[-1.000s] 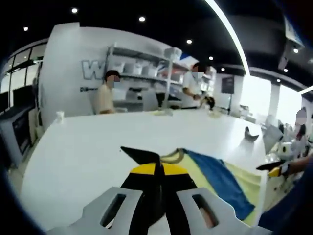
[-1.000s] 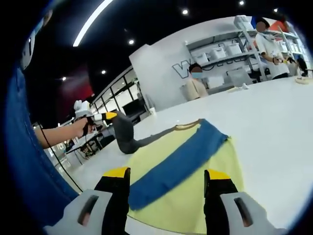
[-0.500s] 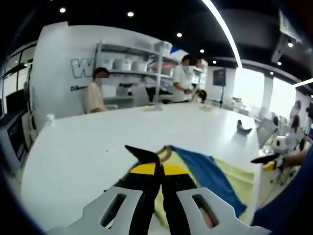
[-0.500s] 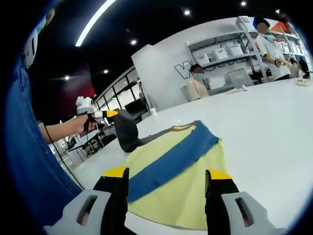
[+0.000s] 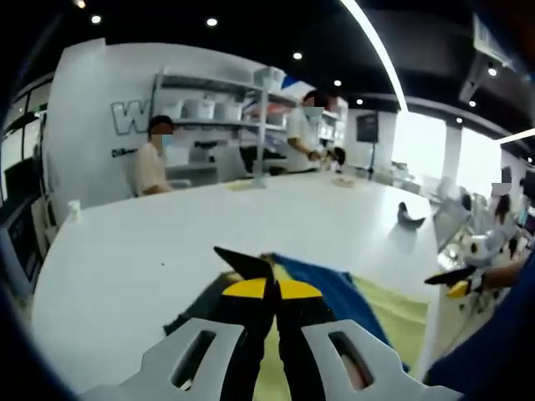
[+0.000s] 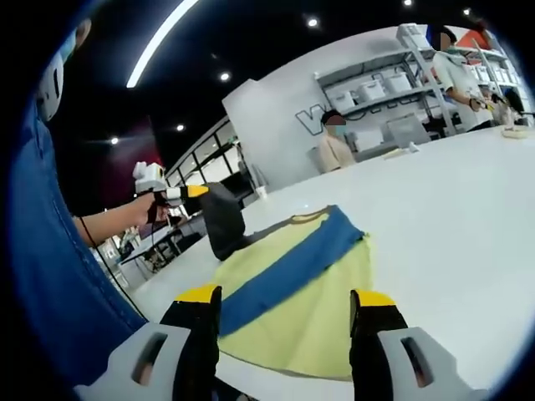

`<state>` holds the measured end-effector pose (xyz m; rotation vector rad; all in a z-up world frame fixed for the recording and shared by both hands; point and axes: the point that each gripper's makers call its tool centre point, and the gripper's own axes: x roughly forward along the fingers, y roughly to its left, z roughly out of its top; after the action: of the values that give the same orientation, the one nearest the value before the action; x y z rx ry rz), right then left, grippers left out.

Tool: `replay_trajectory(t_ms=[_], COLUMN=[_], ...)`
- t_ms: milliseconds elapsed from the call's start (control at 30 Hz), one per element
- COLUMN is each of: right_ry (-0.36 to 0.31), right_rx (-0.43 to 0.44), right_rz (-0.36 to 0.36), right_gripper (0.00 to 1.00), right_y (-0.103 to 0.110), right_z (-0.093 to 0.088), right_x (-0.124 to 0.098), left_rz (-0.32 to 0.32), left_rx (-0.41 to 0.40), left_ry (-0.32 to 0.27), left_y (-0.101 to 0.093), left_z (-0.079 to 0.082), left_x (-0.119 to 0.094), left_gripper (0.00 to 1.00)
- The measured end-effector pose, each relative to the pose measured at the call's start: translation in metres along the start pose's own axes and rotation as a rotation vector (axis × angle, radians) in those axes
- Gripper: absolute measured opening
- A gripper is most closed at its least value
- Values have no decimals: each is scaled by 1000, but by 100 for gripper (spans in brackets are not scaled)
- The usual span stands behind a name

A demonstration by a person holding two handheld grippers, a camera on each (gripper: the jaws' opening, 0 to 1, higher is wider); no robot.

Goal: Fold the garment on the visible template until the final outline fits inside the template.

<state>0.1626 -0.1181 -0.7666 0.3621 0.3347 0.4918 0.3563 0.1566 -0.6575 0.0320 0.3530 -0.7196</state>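
A yellow garment with a broad blue stripe (image 6: 292,271) lies flat on the white table (image 6: 451,217). Its dark grey sleeve (image 6: 222,224) is lifted off the table, pinched in my left gripper (image 6: 185,194), which a hand holds up at the left. In the left gripper view the left gripper (image 5: 268,288) is shut on that dark sleeve (image 5: 243,262), with the garment (image 5: 368,305) spread below and to the right. My right gripper (image 6: 286,297) is open over the garment's near edge with nothing between its fingers; it also comes into the left gripper view (image 5: 456,282) at the far right.
A small dark object (image 5: 409,216) lies on the table's far right part. Two people (image 5: 150,163) stand or sit behind the far table edge by white shelves (image 5: 226,109). A blue sleeve (image 6: 50,276) runs along the left side of the right gripper view.
My left gripper has carried the grey sleeve a little higher and in toward the garment's body. The right gripper has stayed open over the near edge.
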Motion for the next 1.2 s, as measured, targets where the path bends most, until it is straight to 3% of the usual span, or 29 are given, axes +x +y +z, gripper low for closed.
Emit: replay_trajectory(t_ms=[633,933,1200], right_ry=[29,33,40], right_rx=[18,35,46], right_rz=[51,57,52], right_gripper=[61,61,60], right_y=[-9,-10,-12], right_z=[-7,-11,-14], right_x=[-18,-22,-23], left_rz=[3,-71,-162], left_rx=[-5,5,28], left_ry=[-15,-10,22], left_y=[-43,-75,-101], left_z=[10,7,-11], left_x=[9,21,23], left_gripper=[0,0,0])
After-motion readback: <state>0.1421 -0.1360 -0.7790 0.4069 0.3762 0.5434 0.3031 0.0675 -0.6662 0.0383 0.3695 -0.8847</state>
